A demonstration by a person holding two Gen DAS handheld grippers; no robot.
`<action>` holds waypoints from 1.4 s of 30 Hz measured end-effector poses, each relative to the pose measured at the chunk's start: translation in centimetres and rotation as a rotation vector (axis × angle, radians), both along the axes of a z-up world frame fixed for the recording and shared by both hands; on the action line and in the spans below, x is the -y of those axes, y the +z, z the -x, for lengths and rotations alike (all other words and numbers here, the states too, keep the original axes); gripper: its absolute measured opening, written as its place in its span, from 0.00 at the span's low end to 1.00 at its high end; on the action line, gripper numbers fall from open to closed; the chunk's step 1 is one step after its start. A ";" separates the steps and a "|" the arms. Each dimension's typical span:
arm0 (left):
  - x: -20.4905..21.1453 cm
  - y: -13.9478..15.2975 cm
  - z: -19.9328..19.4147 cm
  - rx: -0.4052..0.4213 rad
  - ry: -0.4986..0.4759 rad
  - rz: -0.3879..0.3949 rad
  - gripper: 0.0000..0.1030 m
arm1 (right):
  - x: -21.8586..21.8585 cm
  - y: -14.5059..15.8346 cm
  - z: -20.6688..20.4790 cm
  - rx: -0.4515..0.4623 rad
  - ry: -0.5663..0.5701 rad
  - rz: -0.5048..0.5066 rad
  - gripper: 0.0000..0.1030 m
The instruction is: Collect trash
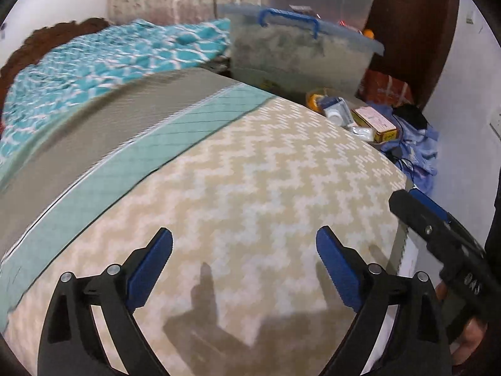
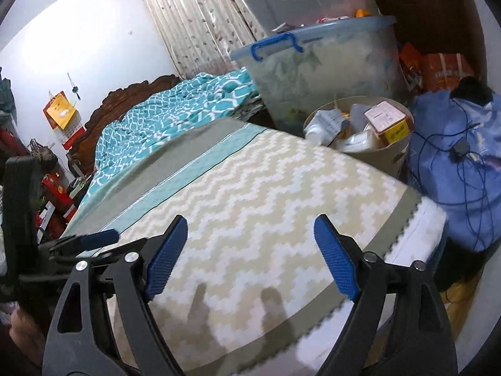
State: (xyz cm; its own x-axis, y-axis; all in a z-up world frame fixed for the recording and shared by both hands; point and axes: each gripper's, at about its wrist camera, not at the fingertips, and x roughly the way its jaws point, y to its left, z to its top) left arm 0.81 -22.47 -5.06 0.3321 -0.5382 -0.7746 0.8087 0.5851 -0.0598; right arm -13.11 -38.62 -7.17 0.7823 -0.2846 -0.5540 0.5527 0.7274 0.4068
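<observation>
both the left gripper (image 1: 244, 244) and right gripper (image 2: 250, 235) hang over the zigzag mat (image 1: 250, 172), jaws spread, nothing between them. the full trash bin (image 2: 360, 125) stands beyond the mat.

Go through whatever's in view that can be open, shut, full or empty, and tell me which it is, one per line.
left gripper: open, nothing between its fingers
right gripper: open, holding nothing
trash bin: filled to the rim with boxes and packaging
storage tub: lid on, full
</observation>
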 end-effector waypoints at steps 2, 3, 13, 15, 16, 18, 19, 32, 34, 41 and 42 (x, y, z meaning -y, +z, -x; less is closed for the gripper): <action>-2.5 0.3 0.2 0.012 0.028 0.026 0.92 | -1.0 0.5 0.2 -0.007 -0.007 -0.010 0.82; -3.6 0.5 0.2 0.014 0.038 0.037 0.92 | -1.5 0.7 0.3 -0.011 -0.014 -0.017 0.82; -7.9 1.7 1.7 0.088 0.034 0.073 0.92 | -4.0 2.4 1.3 -0.059 -0.094 -0.035 0.86; -8.2 2.0 2.0 0.102 0.026 0.079 0.92 | -4.6 2.8 1.8 -0.064 -0.118 -0.033 0.86; -8.3 2.2 2.1 0.107 0.023 0.083 0.92 | -4.7 2.8 1.9 -0.065 -0.126 -0.032 0.87; -8.3 2.5 2.2 0.104 0.016 0.085 0.92 | -5.2 2.9 2.6 -0.066 -0.152 -0.036 0.88; -8.2 2.5 2.3 0.101 0.014 0.084 0.92 | -5.2 3.0 2.9 -0.065 -0.161 -0.040 0.88; -6.1 3.6 4.6 0.179 0.016 0.063 0.92 | -2.6 2.2 5.7 -0.058 -0.232 -0.069 0.91; -5.7 4.0 5.1 0.198 0.025 0.069 0.92 | -2.1 2.6 5.9 -0.051 -0.228 -0.043 0.93; -4.1 5.4 6.8 0.234 0.055 0.060 0.92 | -1.8 3.7 6.8 -0.015 -0.219 0.009 0.97; -3.9 5.7 7.0 0.240 0.057 0.059 0.92 | -1.8 3.8 6.9 -0.009 -0.218 0.009 0.97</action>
